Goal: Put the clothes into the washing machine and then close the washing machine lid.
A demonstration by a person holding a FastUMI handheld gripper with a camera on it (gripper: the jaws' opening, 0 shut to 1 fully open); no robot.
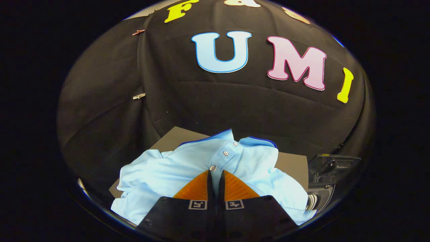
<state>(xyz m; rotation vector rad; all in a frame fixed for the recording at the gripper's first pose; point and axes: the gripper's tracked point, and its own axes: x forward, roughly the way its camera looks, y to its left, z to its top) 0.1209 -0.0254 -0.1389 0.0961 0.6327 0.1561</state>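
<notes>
Here the gripper (215, 174) has its fingers drawn nearly together, a thin gap between them, tips on or just above the shirt (201, 168) at the lowest button of its placket; whether cloth is pinched between them I cannot tell. The shirt lies crumpled over a grey board (292, 164), collar toward the far edge, one sleeve spilling past the near left edge. Judged light, soft and limp: it will sag and trail when lifted, so a gathered fold near the placket or collar seems the best hold. Off the board's right edge sits a dark machine part (331, 168), perhaps the washer, with a striped item (312, 201) beside it.
</notes>
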